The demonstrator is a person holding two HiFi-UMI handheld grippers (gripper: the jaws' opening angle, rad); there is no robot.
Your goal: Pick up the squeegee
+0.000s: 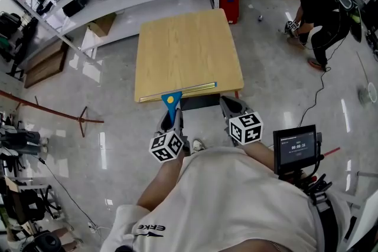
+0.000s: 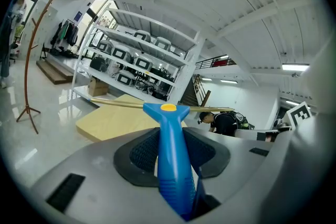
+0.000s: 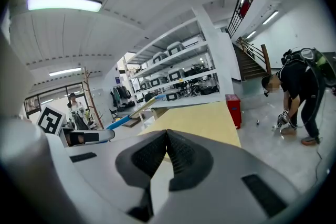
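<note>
our left claw (image 1: 174,116) grips the blue plastic squeegee with the long brass-coloured blade (image 1: 172,99)

the handle runs straight back between the left claw's jaws, which are clamped on it. the blade lies crosswise over the near edge of the pale wooden worktop (image 1: 189,50); we cannot tell if it touches the wood. our right claw (image 1: 231,107), pinched together on nothing, hangs just beside and right of the handle, so we judge the lift belongs to the left.
</note>
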